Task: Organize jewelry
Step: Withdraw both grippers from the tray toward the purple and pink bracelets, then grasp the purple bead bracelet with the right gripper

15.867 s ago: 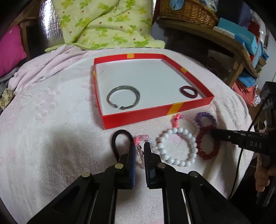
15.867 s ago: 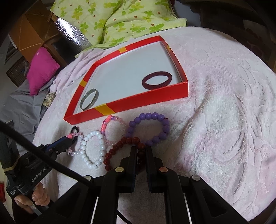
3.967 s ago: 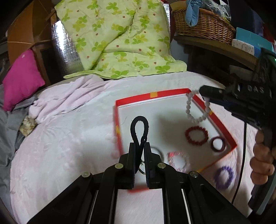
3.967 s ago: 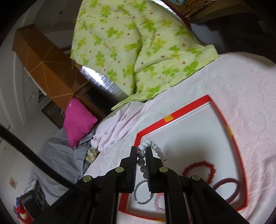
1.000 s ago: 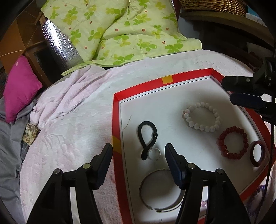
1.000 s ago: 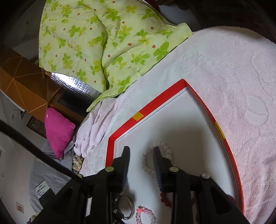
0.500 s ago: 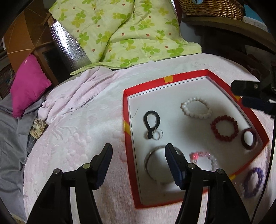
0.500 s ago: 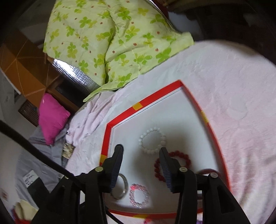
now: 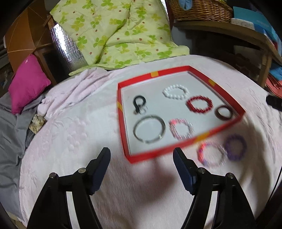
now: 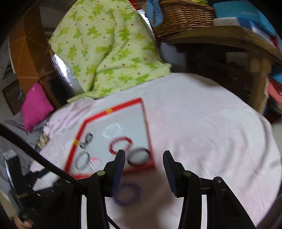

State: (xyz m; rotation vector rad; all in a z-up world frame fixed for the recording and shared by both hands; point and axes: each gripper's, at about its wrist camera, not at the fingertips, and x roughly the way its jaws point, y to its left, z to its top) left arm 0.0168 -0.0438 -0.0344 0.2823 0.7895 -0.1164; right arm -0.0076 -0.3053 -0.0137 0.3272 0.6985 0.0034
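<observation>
A red tray with a white floor holds a black loop with a ring, a white bead bracelet, a red bead bracelet, a dark bangle, a silver bangle and a pink bead bracelet. In front of it on the pink cloth lie a pink-and-purple bracelet and a purple bead bracelet. My left gripper hovers before the tray's near corner, jaws opening, nothing between them. My right gripper is open and empty above the purple bracelet, near the tray.
A green clover quilt lies behind the pink-covered round surface. A magenta cushion sits at the left. A wicker basket and blue boxes rest on a wooden shelf at the right.
Both grippers have drawn back from the tray, so all of it and the two bracelets outside now show. The left jaws stand wider. The right jaws widened and its view swung right.
</observation>
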